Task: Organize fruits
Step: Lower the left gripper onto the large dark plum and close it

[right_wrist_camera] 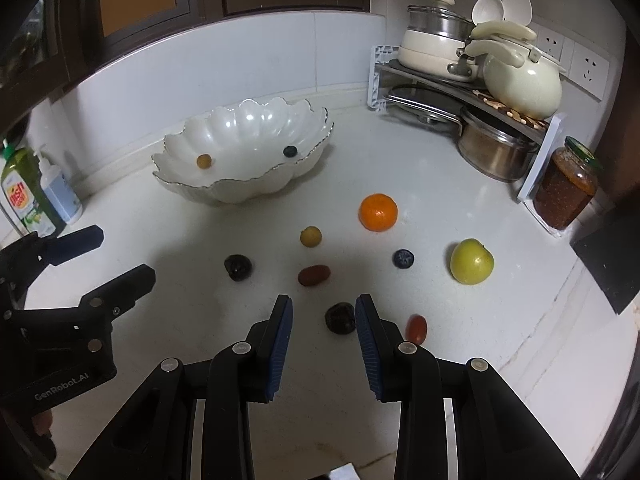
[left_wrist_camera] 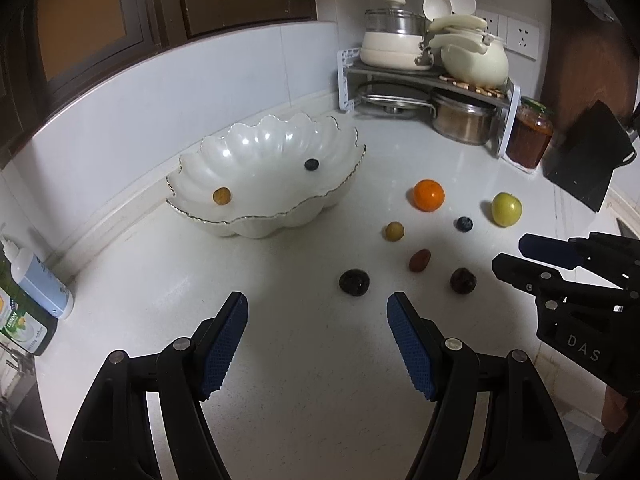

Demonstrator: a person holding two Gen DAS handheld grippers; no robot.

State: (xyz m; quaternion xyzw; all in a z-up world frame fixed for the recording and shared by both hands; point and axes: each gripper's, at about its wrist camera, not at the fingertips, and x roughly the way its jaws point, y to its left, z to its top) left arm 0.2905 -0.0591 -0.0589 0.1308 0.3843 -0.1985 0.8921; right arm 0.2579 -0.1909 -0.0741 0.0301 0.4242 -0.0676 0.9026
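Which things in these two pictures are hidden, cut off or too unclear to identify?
- Small red fruit: right wrist view, partly behind the right gripper's finger; absent from the left wrist view.
- Two dark fruits: both views, too dim and small to name.
- Green bottle: left wrist view, cut by the left edge.
- Jar: contents unclear.
- Black board: right wrist view, cut by the right edge.

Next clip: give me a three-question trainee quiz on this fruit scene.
1. How many fruits lie in the bowl?
2. True or false: the orange is in the bowl.
3. Which fruit sits in line with the gap of the right tongs? A) apple B) dark fruit C) blueberry

Key: 1. Two. 2. False, it lies on the counter. 3. B.
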